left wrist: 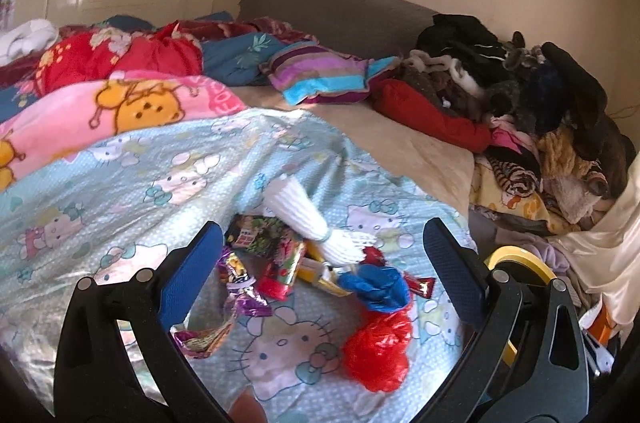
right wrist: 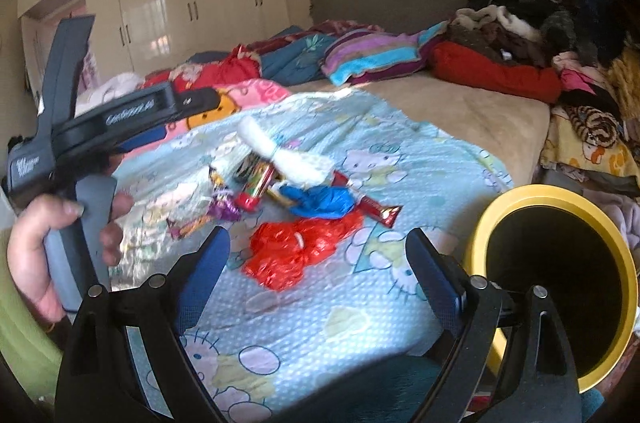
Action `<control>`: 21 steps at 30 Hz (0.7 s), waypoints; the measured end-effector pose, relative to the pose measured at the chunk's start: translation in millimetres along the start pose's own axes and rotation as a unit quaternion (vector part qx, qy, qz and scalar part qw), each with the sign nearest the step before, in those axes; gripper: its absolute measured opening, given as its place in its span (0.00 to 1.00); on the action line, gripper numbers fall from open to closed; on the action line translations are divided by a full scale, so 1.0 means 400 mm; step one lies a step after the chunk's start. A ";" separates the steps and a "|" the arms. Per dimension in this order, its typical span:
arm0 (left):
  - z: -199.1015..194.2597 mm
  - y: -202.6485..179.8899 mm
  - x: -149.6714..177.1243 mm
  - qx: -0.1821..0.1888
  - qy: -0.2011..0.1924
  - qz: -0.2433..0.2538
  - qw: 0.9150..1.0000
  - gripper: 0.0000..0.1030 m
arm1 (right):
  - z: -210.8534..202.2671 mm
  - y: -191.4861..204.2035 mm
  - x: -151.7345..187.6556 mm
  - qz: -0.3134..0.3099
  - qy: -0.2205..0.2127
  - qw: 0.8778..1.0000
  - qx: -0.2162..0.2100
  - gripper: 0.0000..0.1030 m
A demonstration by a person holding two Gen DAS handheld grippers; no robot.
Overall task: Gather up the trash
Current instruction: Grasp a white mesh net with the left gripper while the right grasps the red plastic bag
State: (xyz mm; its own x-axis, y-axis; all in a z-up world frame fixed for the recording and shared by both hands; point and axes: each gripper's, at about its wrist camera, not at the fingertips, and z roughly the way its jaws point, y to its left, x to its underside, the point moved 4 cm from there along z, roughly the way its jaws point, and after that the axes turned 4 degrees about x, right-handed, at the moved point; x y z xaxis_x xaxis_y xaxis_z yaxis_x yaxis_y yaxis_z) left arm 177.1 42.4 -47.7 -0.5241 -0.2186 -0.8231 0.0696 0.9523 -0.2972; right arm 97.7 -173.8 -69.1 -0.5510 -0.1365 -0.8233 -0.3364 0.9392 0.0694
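On a bed's pale-blue cartoon-print quilt (right wrist: 320, 303), the crumpled red plastic bag (right wrist: 298, 249) lies nearest, a blue one (right wrist: 320, 201) and foil wrappers (right wrist: 224, 209) just beyond. Light, limp, slippery: pinch a bunched fold. Yellow-rimmed bin (right wrist: 556, 277) stands right. Both the left gripper (left wrist: 322, 265) and the right gripper (right wrist: 318, 269) gape empty.

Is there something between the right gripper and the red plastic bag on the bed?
Nothing visible. The right gripper is open, and only bare blue bedsheet lies between its fingers and the red plastic bag. The other trash lies beyond it.
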 end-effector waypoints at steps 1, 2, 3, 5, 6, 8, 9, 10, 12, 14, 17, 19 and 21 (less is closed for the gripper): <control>0.008 0.009 -0.001 -0.001 0.003 -0.004 1.000 0.89 | 0.009 0.007 0.005 -0.002 0.005 1.000 0.000 0.84; 0.017 0.016 -0.001 -0.003 0.006 -0.007 1.000 0.89 | 0.017 0.012 0.007 -0.002 0.010 1.000 -0.003 0.84; 0.028 0.026 -0.003 -0.005 0.011 -0.010 1.000 0.89 | 0.030 0.018 0.011 -0.003 0.018 1.000 -0.006 0.84; 0.056 0.045 -0.011 -0.008 0.023 -0.018 1.000 0.89 | 0.050 0.026 0.018 -0.003 0.030 1.000 -0.006 0.84; 0.067 0.052 -0.014 -0.008 0.027 -0.023 0.999 0.89 | 0.061 0.032 0.021 -0.003 0.037 0.999 -0.008 0.84; 0.092 0.064 -0.023 -0.006 0.037 -0.031 0.999 0.89 | 0.085 0.047 0.029 0.001 0.053 0.998 -0.015 0.84; 0.114 0.071 -0.029 -0.007 0.047 -0.032 0.998 0.89 | 0.094 0.053 0.032 0.002 0.060 0.998 -0.018 0.84; 0.128 0.073 -0.032 -0.007 0.053 -0.031 0.998 0.89 | 0.109 0.062 0.036 0.000 0.069 0.997 -0.022 0.84; 0.165 0.079 -0.038 -0.008 0.066 -0.033 0.997 0.89 | 0.130 0.074 0.041 -0.003 0.080 0.997 -0.024 0.84; 0.206 0.084 -0.041 -0.006 0.082 -0.042 0.996 0.89 | 0.158 0.085 0.048 -0.004 0.095 0.995 -0.032 0.75; 0.263 0.095 -0.040 -0.011 0.100 -0.058 0.993 0.79 | 0.191 0.086 0.067 0.002 0.126 0.991 -0.045 0.47; 0.279 0.097 -0.039 -0.005 0.103 -0.066 0.992 0.73 | 0.197 0.074 0.073 0.016 0.133 0.989 -0.060 0.25; 0.283 0.084 -0.038 0.007 0.100 -0.064 0.993 0.61 | 0.188 0.061 0.072 0.028 0.123 0.989 -0.070 0.16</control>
State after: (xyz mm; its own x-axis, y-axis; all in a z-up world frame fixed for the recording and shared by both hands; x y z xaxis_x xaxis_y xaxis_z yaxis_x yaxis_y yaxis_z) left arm 283.6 53.6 -100.0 -0.6881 -0.2897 -0.6653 0.0025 0.9159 -0.4014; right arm 131.0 -131.2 -133.4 -0.7352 -0.1752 -0.6549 -0.3940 0.8965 0.2025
